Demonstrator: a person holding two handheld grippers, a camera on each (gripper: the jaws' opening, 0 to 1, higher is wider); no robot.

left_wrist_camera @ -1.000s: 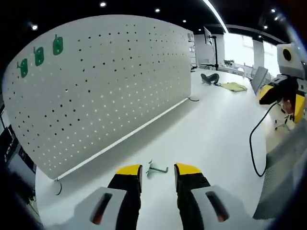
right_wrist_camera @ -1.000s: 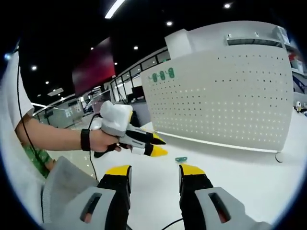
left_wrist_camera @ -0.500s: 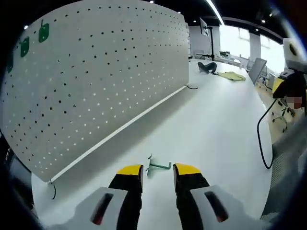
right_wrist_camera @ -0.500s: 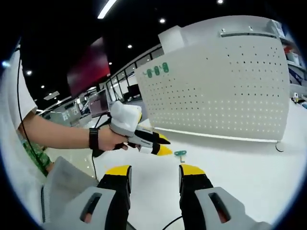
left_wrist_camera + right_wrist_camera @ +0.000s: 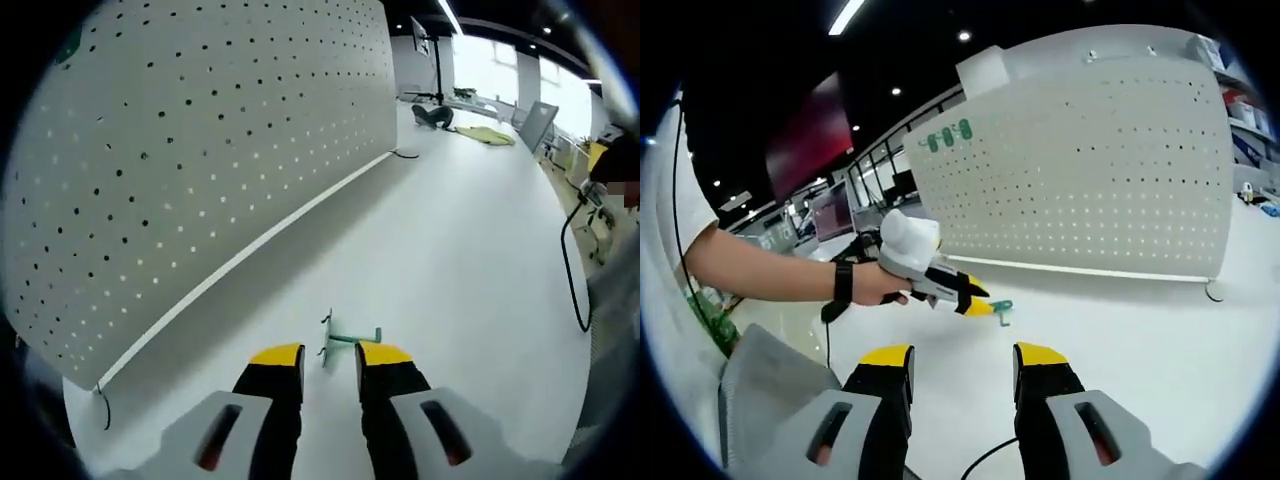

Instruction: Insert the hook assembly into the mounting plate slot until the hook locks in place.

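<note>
A white perforated panel (image 5: 200,150), flat and matte with regular rows of small round holes, is seen across the upper left of the left gripper view, standing upright on a smooth white tabletop (image 5: 450,250). In the right gripper view the same panel (image 5: 1090,170) occupies the upper right, and three small green hooks (image 5: 948,135) are seen mounted near its upper left corner.

A small green hook assembly (image 5: 347,340), thin, with a short bar and a bent end, lies on the tabletop at the lower centre of the left gripper view, just beyond the yellow tips of the left gripper (image 5: 329,355). The jaws are seen apart, with nothing between them. Compared with the earlier frames, the hook is found closer to the tips, and the panel is seen larger in that view, its green hooks now at the frame's edge.

In the right gripper view the left gripper (image 5: 975,300) is seen at centre left, held in a hand (image 5: 872,285) with a dark wrist band; its yellow tips are just beside the green hook assembly (image 5: 1001,310) on the tabletop, nearer than half a second ago. The right gripper (image 5: 962,357) is seen at the bottom centre, its black, yellow-tipped jaws apart and empty, well short of the hook. A grey fabric (image 5: 770,390) is seen at the lower left.
</note>
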